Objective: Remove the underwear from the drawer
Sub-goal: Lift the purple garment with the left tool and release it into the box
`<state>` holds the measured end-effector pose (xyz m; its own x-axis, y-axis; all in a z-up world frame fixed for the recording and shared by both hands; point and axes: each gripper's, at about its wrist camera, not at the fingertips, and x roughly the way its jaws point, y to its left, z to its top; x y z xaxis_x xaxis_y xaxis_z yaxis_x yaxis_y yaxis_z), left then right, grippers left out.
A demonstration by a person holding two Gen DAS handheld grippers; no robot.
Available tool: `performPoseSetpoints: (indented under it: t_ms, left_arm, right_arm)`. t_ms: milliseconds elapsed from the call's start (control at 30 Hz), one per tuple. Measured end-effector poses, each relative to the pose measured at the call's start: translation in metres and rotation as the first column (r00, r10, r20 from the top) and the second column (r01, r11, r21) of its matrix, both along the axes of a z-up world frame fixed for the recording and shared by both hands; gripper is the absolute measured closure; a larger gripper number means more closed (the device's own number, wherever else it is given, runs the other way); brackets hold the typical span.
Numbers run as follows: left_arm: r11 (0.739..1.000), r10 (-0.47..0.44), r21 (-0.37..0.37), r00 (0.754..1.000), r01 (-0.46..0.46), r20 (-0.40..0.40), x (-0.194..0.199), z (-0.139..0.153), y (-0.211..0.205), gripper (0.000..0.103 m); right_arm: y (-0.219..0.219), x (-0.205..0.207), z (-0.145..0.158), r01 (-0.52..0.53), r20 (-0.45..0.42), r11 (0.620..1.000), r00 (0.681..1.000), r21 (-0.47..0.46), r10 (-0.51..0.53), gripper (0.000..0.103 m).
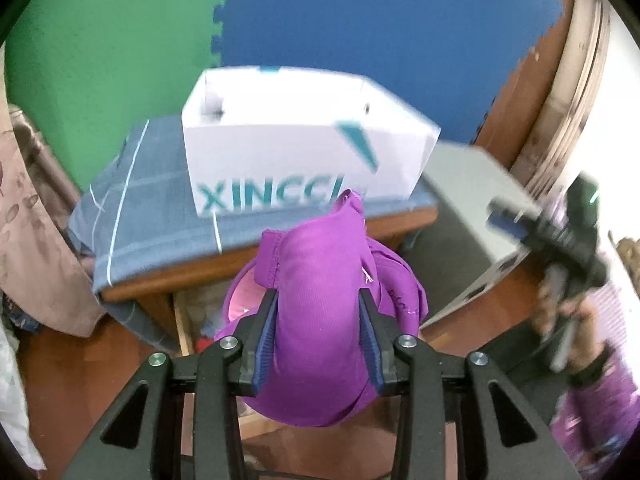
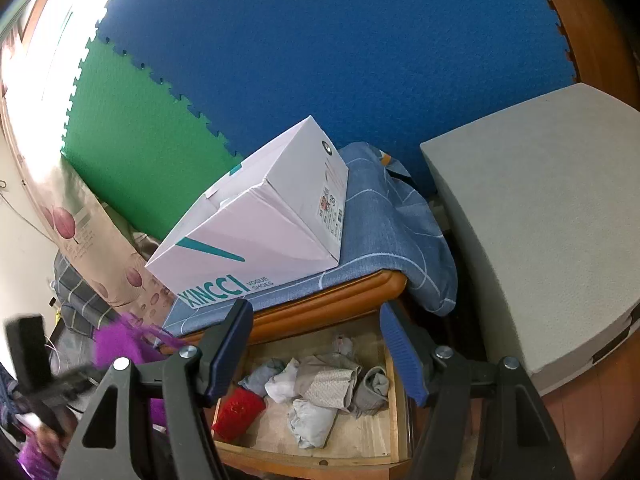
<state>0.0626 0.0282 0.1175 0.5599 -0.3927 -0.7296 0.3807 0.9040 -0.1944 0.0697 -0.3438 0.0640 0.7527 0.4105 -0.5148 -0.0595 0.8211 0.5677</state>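
Observation:
My left gripper is shut on purple underwear and holds it up in front of the nightstand. The purple cloth also shows blurred at the lower left of the right wrist view. My right gripper is open and empty above the open wooden drawer. In the drawer lie several rolled pieces of underwear: a red one, a white one, a beige one and grey ones. The right gripper also shows blurred at the right of the left wrist view.
A white XINCCI shoe box lies on a blue cloth on top of the nightstand. A grey box stands to the right. Blue and green foam mats cover the wall. A floral curtain hangs at the left.

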Motion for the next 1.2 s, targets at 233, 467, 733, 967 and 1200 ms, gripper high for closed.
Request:
performPoseSetpoints:
  t_ms: [233,467,733,967,1200]
  left_arm:
    - [0.988,0.045,-0.152,0.999,-0.039,0.031,0.022,0.081,0.011,0.067]
    - [0.973,0.087,-0.221,0.994,-0.069,0.073,0.087,0.151,-0.008,0.066]
    - [0.958,0.171,-0.237,0.985,-0.161,0.02,0.175,0.149,-0.057,0.065]
    - [0.953,0.231,-0.188,0.972,-0.236,-0.051,0.234,0.103,-0.093,0.064]
    - [0.966,0.227,-0.1,0.967,-0.239,-0.12,0.265,0.049,-0.122,0.059]
  right_arm:
    - [-0.001,-0.001,0.0,0.0,0.003,1.0,1.0,0.007,0.0,0.035]
    - [-0.001,-0.001,0.001,-0.005,0.007,1.0,1.0,0.019,0.005,0.035]
    - [-0.004,-0.001,0.001,-0.015,0.011,0.999,1.0,0.039,0.015,0.035]
    - [-0.009,-0.003,0.001,-0.021,0.015,0.998,1.0,0.055,0.02,0.035]
    - [-0.01,-0.003,0.0,-0.035,0.016,0.997,0.999,0.068,0.034,0.035]
